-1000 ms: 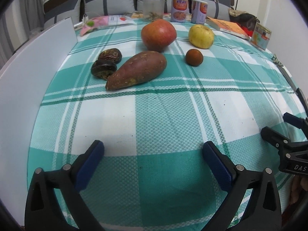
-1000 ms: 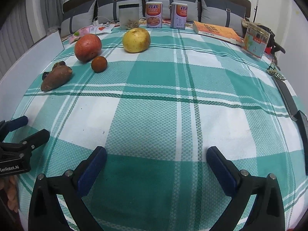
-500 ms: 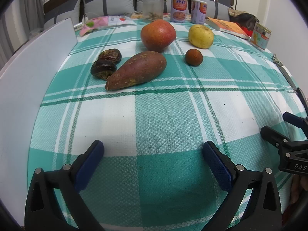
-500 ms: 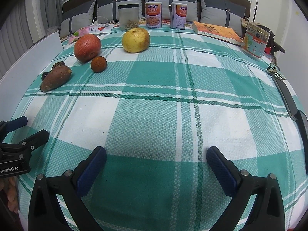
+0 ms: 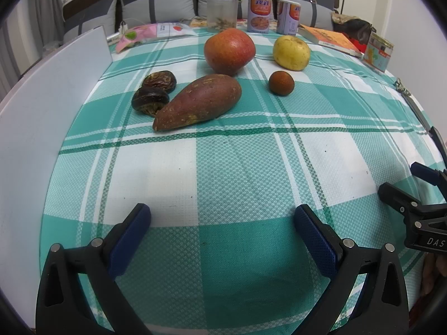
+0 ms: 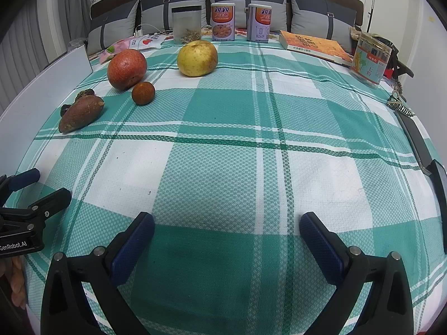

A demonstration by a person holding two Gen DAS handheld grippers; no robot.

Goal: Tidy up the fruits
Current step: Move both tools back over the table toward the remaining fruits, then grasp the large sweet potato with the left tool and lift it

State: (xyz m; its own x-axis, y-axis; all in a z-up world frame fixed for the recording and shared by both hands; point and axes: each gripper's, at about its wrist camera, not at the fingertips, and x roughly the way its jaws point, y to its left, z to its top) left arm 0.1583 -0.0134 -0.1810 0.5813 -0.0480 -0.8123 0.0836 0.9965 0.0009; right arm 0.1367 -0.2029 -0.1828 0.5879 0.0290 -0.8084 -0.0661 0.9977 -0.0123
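Note:
On the green-and-white checked cloth (image 5: 223, 167) lie a sweet potato (image 5: 199, 100), two dark wrinkled fruits (image 5: 155, 92) to its left, a big red fruit (image 5: 229, 50), a yellow pear-like fruit (image 5: 291, 52) and a small orange-brown fruit (image 5: 281, 83). The right wrist view shows the same group at far left: sweet potato (image 6: 81, 113), red fruit (image 6: 127, 69), small fruit (image 6: 143, 92), yellow fruit (image 6: 197, 58). My left gripper (image 5: 223, 223) hovers open near the cloth's front, holding nothing. My right gripper (image 6: 226, 226) is open too, well right of the fruits.
A white board (image 5: 42, 128) stands along the left edge. At the back sit a clear jar (image 6: 186, 25), two cans (image 6: 222, 21), a book (image 6: 315, 45), a labelled jar (image 6: 370, 59) and snack packets (image 5: 151, 32). A dark strap (image 6: 419, 145) lies at the right edge.
Both grippers have barely shifted; the scene looks almost the same. Nothing was taken hold of or moved.

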